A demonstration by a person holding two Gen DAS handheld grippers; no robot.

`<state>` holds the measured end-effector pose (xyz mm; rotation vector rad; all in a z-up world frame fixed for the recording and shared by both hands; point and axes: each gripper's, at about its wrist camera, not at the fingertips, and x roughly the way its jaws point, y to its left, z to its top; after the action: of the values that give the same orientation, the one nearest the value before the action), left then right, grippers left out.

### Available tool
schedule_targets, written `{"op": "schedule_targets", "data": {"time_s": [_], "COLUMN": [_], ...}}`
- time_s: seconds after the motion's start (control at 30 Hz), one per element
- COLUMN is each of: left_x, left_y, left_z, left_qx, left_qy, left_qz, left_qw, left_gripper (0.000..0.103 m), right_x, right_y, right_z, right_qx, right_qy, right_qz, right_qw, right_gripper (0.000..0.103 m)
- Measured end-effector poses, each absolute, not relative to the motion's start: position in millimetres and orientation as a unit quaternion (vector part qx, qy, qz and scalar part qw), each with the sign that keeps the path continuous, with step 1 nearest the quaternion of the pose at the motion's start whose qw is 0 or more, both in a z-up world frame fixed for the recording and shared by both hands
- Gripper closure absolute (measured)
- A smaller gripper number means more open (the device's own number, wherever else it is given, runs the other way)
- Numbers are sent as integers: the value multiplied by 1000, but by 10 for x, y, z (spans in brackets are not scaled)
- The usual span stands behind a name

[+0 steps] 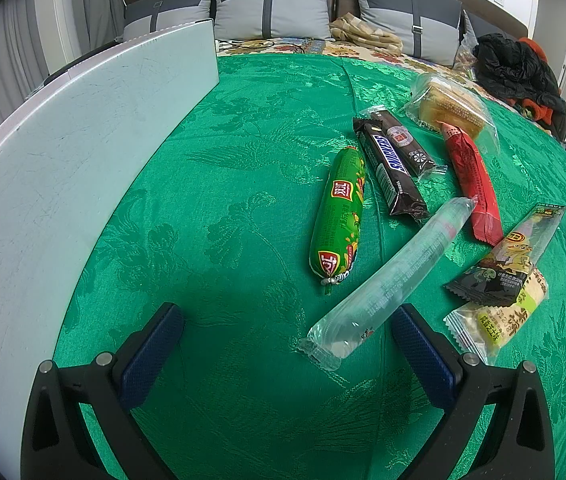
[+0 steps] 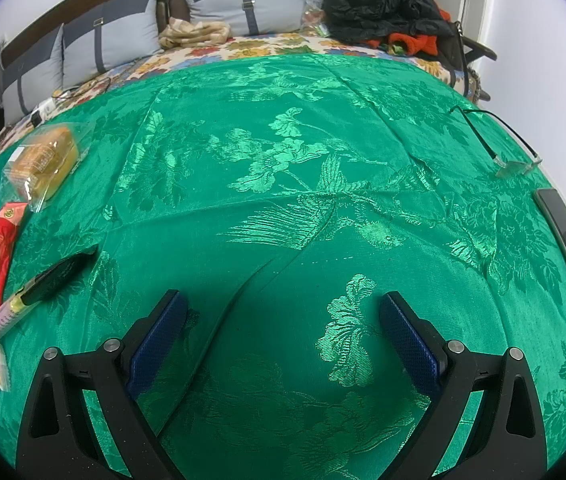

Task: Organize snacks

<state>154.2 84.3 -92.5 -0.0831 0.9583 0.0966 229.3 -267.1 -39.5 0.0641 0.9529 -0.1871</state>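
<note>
Both the left gripper (image 1: 287, 344) and right gripper (image 2: 283, 332) are hanging wide apart, gripping nothing; a glossy green sausage (image 1: 339, 216) and crinkly clear packet (image 1: 387, 280) are lying on patterned green cloth (image 1: 223, 200).

Your tabletop, under a green brocade cloth (image 1: 223, 160), carries a green sausage (image 1: 339, 216), a Snickers bar (image 1: 393, 172), a clear tube packet (image 1: 387, 276), a red stick pack (image 1: 473, 184), a wrapped cake (image 1: 449, 106) and a white board (image 1: 63, 152) at the left.

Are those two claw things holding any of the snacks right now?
No. The left gripper is open over the green cloth, with the clear wrapped snack lying loose beside it. The right gripper is open too.
</note>
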Motion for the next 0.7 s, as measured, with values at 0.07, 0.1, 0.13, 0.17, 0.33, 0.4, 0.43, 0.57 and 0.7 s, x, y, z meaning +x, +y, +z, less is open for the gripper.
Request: {"op": "schedule_targets", "data": {"time_s": [0.07, 0.1, 0.13, 0.17, 0.33, 0.4, 0.43, 0.57, 0.7], "left_x": [1543, 1542, 1544, 1542, 1542, 1540, 1542, 1541, 1541], "left_y": [842, 841, 843, 841, 840, 837, 840, 839, 838], "left_z": [-925, -926, -923, -925, -924, -927, -923, -924, -926], "left_qx": [-40, -40, -40, -40, -40, -40, -40, -40, -40], "left_qy": [461, 461, 461, 461, 461, 461, 461, 461, 461], "left_qz": [46, 46, 46, 46, 47, 47, 47, 47, 47], "left_qw": [885, 885, 885, 885, 885, 885, 885, 885, 885], "left_gripper": [0, 0, 0, 0, 0, 0, 0, 0, 0], "right_x": [2308, 2296, 2298, 2298, 2298, 2291, 2299, 2304, 2303], "right_y": [-2672, -2670, -2670, -2669, -2670, -2669, -2670, -2670, -2670], "right_z": [-403, -397, -398, -398, -397, -394, -397, -400, -400], "right_qx": [31, 31, 31, 31, 31, 31, 31, 31, 31], "right_qy": [458, 458, 458, 458, 458, 458, 458, 458, 458], "right_qz": [-90, -90, -90, -90, -90, -90, -90, -90, -90], "right_qw": [884, 884, 884, 884, 884, 884, 884, 884, 884], "right_gripper": [4, 4, 4, 4, 4, 4, 4, 4, 4]}}
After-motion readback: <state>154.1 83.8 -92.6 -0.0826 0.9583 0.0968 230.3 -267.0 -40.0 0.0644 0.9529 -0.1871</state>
